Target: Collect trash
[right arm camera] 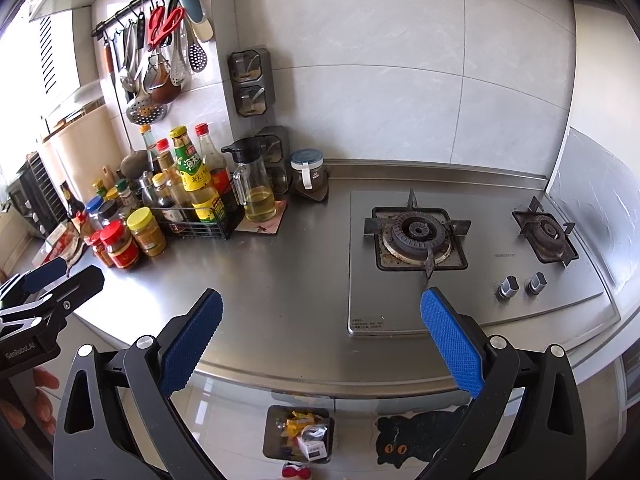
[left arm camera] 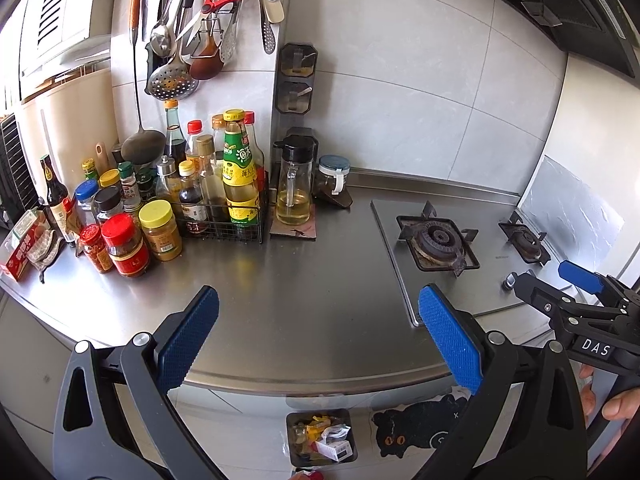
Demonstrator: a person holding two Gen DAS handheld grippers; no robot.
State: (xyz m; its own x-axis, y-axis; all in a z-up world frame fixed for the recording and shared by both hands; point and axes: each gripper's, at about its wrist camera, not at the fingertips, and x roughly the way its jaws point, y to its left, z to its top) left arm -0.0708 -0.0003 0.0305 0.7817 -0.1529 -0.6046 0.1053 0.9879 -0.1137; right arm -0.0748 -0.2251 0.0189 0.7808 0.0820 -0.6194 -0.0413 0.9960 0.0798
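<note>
A small trash bin (left arm camera: 320,436) stands on the floor below the counter's front edge, holding yellow wrappers and a small white box; it also shows in the right wrist view (right arm camera: 298,434). My left gripper (left arm camera: 320,340) is open and empty above the steel counter's front edge. My right gripper (right arm camera: 320,340) is open and empty beside it, near the stove's front left corner. Each gripper shows in the other's view, the right one (left arm camera: 560,280) and the left one (right arm camera: 60,276).
The steel counter (left arm camera: 288,280) carries many sauce bottles and jars (left arm camera: 160,208) at the left, an oil dispenser (left arm camera: 294,184), a glass jar (left arm camera: 334,178). A two-burner gas stove (right arm camera: 460,256) sits at the right. Utensils (left arm camera: 200,20) hang above. A black cat mat (right arm camera: 416,436) lies on the floor.
</note>
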